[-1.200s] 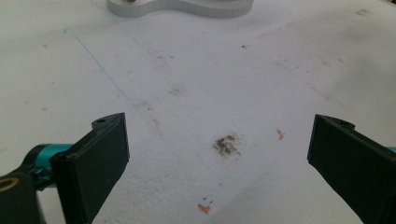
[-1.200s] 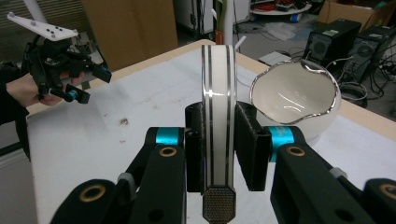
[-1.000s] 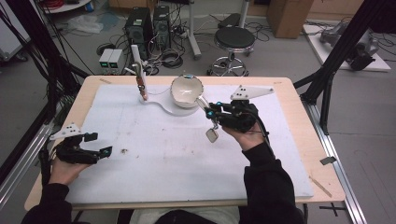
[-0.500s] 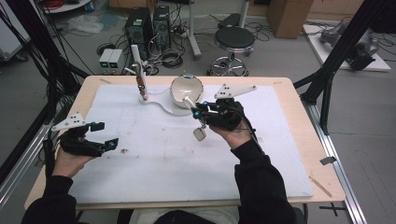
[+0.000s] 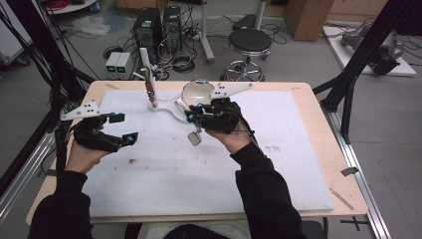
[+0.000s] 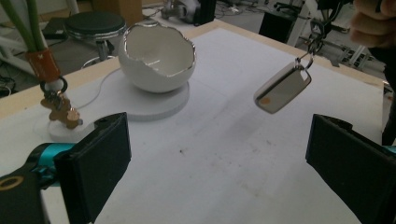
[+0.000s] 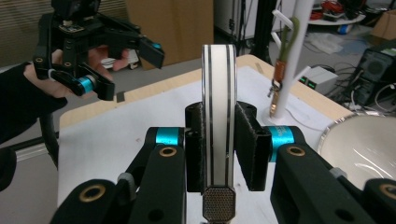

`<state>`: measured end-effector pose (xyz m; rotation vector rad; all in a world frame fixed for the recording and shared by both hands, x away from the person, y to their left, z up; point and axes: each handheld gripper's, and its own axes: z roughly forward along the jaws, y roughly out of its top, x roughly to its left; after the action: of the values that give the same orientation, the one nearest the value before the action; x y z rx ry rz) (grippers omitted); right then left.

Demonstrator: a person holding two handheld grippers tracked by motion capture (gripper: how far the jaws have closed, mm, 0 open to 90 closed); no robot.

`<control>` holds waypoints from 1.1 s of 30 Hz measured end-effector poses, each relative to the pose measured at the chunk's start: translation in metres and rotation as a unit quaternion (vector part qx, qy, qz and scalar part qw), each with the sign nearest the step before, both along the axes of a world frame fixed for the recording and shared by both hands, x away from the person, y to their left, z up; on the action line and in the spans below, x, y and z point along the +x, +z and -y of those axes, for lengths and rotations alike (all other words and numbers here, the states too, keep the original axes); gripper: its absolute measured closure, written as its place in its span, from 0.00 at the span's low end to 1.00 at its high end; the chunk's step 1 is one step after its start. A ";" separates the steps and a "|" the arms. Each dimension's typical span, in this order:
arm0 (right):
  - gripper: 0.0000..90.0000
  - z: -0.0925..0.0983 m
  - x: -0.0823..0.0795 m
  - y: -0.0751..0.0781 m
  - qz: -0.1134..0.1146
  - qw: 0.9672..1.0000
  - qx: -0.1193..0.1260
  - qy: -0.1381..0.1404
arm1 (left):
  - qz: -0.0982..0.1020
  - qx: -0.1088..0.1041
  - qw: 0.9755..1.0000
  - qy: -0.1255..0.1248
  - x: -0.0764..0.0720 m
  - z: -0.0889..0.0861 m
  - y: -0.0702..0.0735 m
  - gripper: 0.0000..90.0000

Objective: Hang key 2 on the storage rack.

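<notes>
My right gripper point(image 5: 193, 112) hovers over the white mat just in front of the bowl, shut on a white flat piece with two dark lines point(image 7: 218, 116). A silver-white key fob point(image 5: 194, 138) dangles from it on a ring and short chain, and hangs in mid-air in the left gripper view point(image 6: 282, 88). My left gripper point(image 5: 124, 128) is raised above the mat's left side, open, with nothing between its jaws point(image 6: 219, 172). It faces the fob and the bowl. The right gripper view shows it farther off point(image 7: 126, 65).
A white eggshell-shaped bowl point(image 5: 196, 92) with a silver rim sits on a round white base point(image 6: 159, 102) at the back centre. Left of it rises a white hook stand point(image 5: 148, 74) with an orange-tagged keychain point(image 6: 56, 100). The wooden table edge point(image 5: 318, 124) borders the mat.
The left gripper has risen and come toward the middle of the mat. The right gripper has carried the dangling fob leftward, staying shut.
</notes>
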<state>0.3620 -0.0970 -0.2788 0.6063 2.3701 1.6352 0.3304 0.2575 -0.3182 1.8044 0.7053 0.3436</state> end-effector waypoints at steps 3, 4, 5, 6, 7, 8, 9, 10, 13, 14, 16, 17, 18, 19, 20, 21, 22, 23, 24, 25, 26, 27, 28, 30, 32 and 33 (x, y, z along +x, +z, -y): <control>0.83 -0.008 0.001 0.001 0.000 1.000 0.001 0.009 | 0.010 -0.022 1.000 -0.011 0.003 0.005 0.006 0.11; 0.83 -0.011 0.001 0.001 0.001 1.000 -0.001 0.011 | 0.013 -0.026 0.999 -0.014 0.004 0.007 0.009 0.12; 0.83 -0.014 0.001 0.001 0.000 1.000 -0.003 0.014 | 0.015 -0.031 0.999 -0.018 0.004 0.009 0.011 0.13; 0.83 -0.017 0.001 0.001 0.000 1.000 -0.005 0.017 | 0.017 -0.037 0.999 -0.024 0.005 0.010 0.014 0.13; 0.83 -0.020 0.002 0.001 0.001 1.000 -0.005 0.020 | 0.018 -0.040 0.999 -0.028 0.005 0.011 0.016 0.14; 0.83 -0.021 0.002 0.001 0.001 1.000 -0.005 0.022 | 0.019 -0.045 0.998 -0.033 0.006 0.013 0.018 0.14; 0.83 -0.023 0.002 0.001 0.000 1.000 -0.004 0.024 | 0.019 -0.045 0.998 -0.035 0.007 0.014 0.021 0.15; 0.83 -0.025 0.003 0.000 0.000 1.000 -0.004 0.026 | 0.019 -0.044 0.998 -0.037 0.008 0.016 0.023 0.15; 0.83 -0.030 0.006 -0.001 0.000 0.999 -0.005 0.033 | 0.020 -0.042 0.998 -0.045 0.010 0.020 0.030 0.15; 0.83 -0.032 0.007 -0.002 -0.002 0.999 -0.003 0.034 | 0.021 -0.043 0.998 -0.047 0.010 0.022 0.032 0.16; 0.83 -0.035 0.010 -0.001 -0.004 0.999 -0.002 0.038 | 0.021 -0.046 0.997 -0.051 0.012 0.024 0.036 0.17; 0.83 -0.037 0.010 -0.001 -0.003 0.999 -0.001 0.039 | 0.020 -0.049 0.997 -0.053 0.012 0.024 0.037 0.17; 0.83 -0.039 0.011 0.000 -0.004 0.999 0.000 0.043 | 0.019 -0.052 0.997 -0.055 0.013 0.025 0.038 0.17; 0.83 -0.040 0.010 0.001 -0.001 0.999 0.001 0.046 | 0.017 -0.057 0.997 -0.058 0.014 0.025 0.039 0.17; 0.83 -0.042 0.009 0.002 0.002 0.999 0.001 0.049 | 0.015 -0.061 0.996 -0.061 0.015 0.025 0.040 0.17; 0.83 -0.044 0.008 0.004 0.004 0.999 -0.002 0.050 | 0.011 -0.066 0.996 -0.064 0.016 0.025 0.040 0.18; 0.83 -0.045 0.007 0.005 0.004 0.999 -0.002 0.052 | 0.009 -0.071 0.995 -0.067 0.016 0.025 0.041 0.19; 0.83 -0.047 0.007 0.006 0.006 0.999 -0.001 0.054 | 0.008 -0.078 0.994 -0.070 0.017 0.025 0.042 0.19; 0.83 -0.048 0.006 0.007 0.006 0.998 -0.002 0.057 | 0.007 -0.085 0.994 -0.075 0.017 0.025 0.043 0.20; 0.83 -0.049 0.006 0.008 0.007 0.998 -0.002 0.058 | 0.007 -0.091 0.993 -0.081 0.017 0.025 0.043 0.21; 0.83 -0.051 0.007 0.008 0.008 0.998 -0.003 0.061 | 0.006 -0.098 0.992 -0.084 0.018 0.025 0.044 0.22; 0.83 -0.052 0.007 0.008 0.007 0.998 -0.003 0.064 | 0.006 -0.103 0.991 -0.085 0.018 0.025 0.045 0.23; 0.83 -0.054 0.007 0.008 0.009 0.998 -0.002 0.067 | 0.004 -0.110 0.990 -0.090 0.019 0.025 0.045 0.25; 0.83 -0.057 0.007 0.008 0.011 0.997 0.000 0.070 | 0.002 -0.115 0.989 -0.096 0.021 0.027 0.046 0.27; 0.83 -0.062 0.007 0.009 0.014 0.997 -0.002 0.078 | -0.001 -0.112 0.989 -0.099 0.022 0.029 0.046 0.27; 0.83 -0.063 0.007 0.009 0.015 0.997 -0.001 0.081 | -0.002 -0.110 0.989 -0.103 0.022 0.030 0.046 0.27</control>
<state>0.3689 -0.0337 -0.2696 0.3952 2.4556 1.6915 0.3526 0.2274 -0.2722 1.6506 0.5317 0.1184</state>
